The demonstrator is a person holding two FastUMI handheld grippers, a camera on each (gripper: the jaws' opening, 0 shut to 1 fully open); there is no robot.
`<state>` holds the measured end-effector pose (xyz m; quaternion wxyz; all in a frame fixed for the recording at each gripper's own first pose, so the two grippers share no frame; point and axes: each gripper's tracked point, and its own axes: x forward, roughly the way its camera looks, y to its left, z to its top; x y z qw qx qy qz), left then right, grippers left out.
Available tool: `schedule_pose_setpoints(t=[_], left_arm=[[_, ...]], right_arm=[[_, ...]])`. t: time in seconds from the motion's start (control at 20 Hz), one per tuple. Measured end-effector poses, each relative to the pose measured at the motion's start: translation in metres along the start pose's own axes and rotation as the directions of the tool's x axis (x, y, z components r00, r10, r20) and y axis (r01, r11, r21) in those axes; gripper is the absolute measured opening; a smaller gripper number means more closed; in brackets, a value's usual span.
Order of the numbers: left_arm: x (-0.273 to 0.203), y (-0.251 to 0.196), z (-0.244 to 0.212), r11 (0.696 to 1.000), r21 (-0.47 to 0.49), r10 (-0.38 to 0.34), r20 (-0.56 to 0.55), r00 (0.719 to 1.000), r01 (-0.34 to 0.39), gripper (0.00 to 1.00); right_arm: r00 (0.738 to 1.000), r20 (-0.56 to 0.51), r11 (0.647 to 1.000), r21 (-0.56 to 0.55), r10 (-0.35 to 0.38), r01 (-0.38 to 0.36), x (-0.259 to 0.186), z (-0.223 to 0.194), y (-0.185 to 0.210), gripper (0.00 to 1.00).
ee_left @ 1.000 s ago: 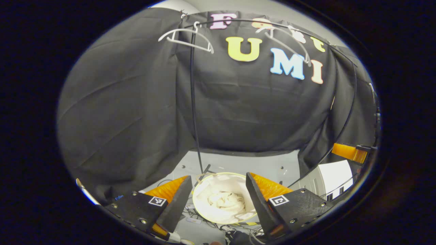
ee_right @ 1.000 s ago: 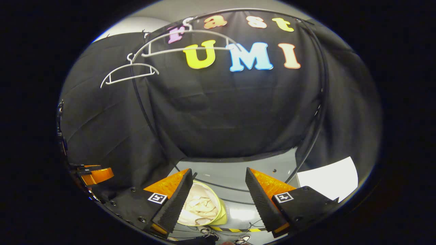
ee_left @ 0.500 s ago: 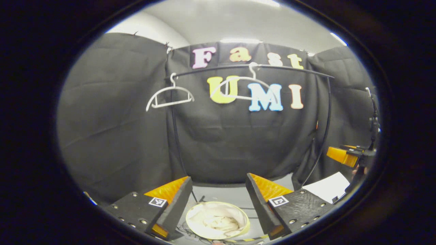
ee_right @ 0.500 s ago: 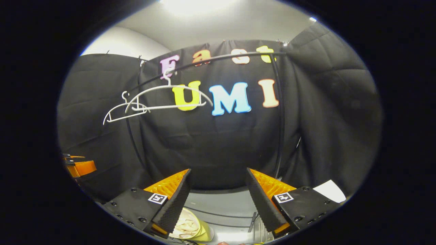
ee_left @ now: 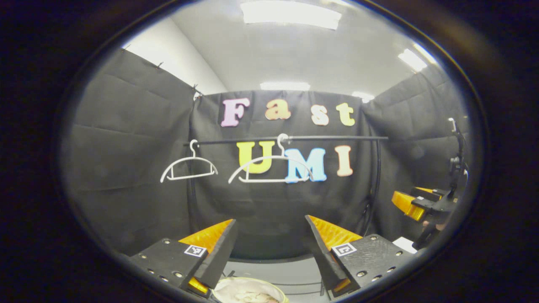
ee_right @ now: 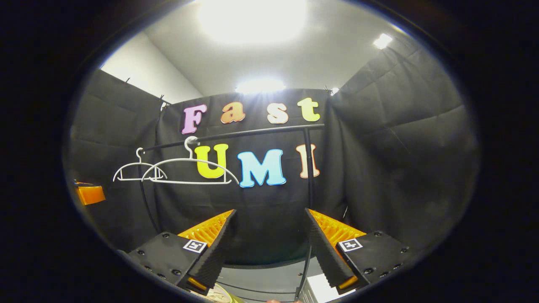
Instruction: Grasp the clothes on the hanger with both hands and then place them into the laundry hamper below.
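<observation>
Left gripper view: both grippers gape empty below two bare hangers.

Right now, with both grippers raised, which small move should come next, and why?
Probably none beyond drawing both back to rest. Both hangers on the rail are bare, pale cloth lies in the hamper below, and the left gripper and right gripper are open, holding nothing.

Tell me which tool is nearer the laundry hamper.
Left, as far as these views show. The laundry hamper lies just below the left tool, under its left finger. From the right tool, the hamper sits further left, at the bottom edge.
</observation>
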<state>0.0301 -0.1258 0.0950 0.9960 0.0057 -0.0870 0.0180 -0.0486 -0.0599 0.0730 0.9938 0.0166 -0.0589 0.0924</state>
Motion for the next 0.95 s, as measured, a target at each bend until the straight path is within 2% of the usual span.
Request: schedule_pose_setpoints(t=[0.15,0.35,0.55,0.8,0.95], left_arm=[[-0.009,0.022,0.013,1.0,-0.006,0.022,0.063,0.998,-0.021,0.92],[-0.019,0.059,-0.023,0.995,0.039,0.095,0.028,0.995,-0.096,0.92],[-0.011,0.075,-0.069,0.995,0.021,0.097,-0.056,0.994,-0.096,0.92],[-0.006,0.089,-0.068,0.994,0.025,0.104,-0.055,0.993,-0.103,0.92],[-0.001,0.096,-0.07,0.995,0.003,0.103,-0.049,0.993,-0.103,0.92]], right_arm=[[0.999,-0.005,0.999,-0.004,-0.052,0.052,-0.002,-0.009,-0.006,0.98],[0.992,-0.087,0.996,-0.007,-0.091,0.091,-0.023,-0.043,-0.009,0.98],[0.987,-0.109,0.993,0.007,-0.115,0.116,-0.023,-0.058,0.0,0.98],[0.979,-0.138,0.988,0.019,-0.149,0.153,-0.005,-0.077,0.008,0.98],[0.974,-0.172,0.988,0.027,-0.146,0.152,0.002,-0.088,0.018,0.98]])
